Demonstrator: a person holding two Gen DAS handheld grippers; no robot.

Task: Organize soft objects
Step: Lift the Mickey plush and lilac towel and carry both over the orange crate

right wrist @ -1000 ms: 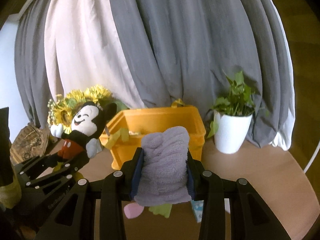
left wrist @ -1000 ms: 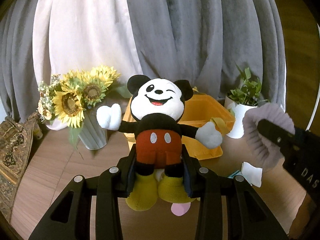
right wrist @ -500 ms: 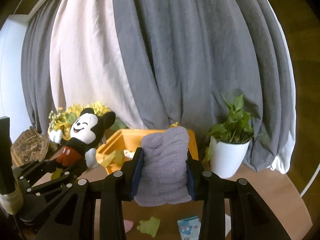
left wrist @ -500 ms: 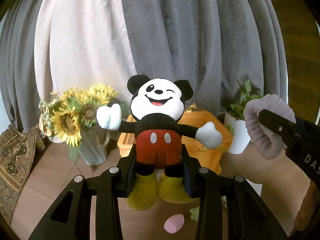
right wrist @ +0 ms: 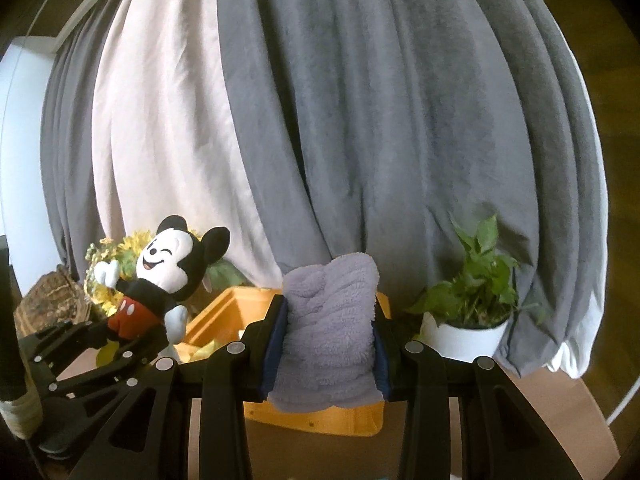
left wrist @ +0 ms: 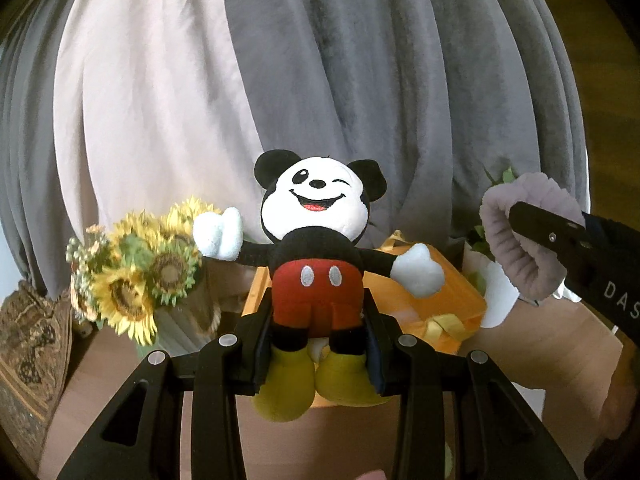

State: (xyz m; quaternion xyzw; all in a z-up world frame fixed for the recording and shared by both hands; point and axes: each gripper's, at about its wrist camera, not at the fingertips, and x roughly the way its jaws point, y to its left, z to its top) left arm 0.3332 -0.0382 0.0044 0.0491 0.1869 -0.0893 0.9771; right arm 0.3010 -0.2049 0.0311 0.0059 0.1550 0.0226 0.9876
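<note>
Potted plant (right wrist: 468,304) shows fully only beside the right-held towel (right wrist: 330,328).

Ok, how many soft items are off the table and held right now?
2. The Mickey plush is clamped in the left gripper; the lilac towel is clamped in the right gripper. The bin's contents are mostly hidden.

Left wrist view: looks forward along the left gripper (left wrist: 318,344), level, close on the plush (left wrist: 316,256) clamped at its fingers; faces the curtains (left wrist: 360,80) across the table (left wrist: 100,380).

Right wrist view: looks forward along the right gripper (right wrist: 330,340), same facing, close on the towel (right wrist: 330,320) it grips.

Shared: bin (left wrist: 440,296) (right wrist: 224,316), sunflowers (left wrist: 136,272) (right wrist: 132,248), plant (right wrist: 476,292) (mostly hidden in the left view), curtains (right wrist: 360,120). Each view catches the other gripper at its edge: the right one at the left view's right margin, the left one at the right view's lower left.
</note>
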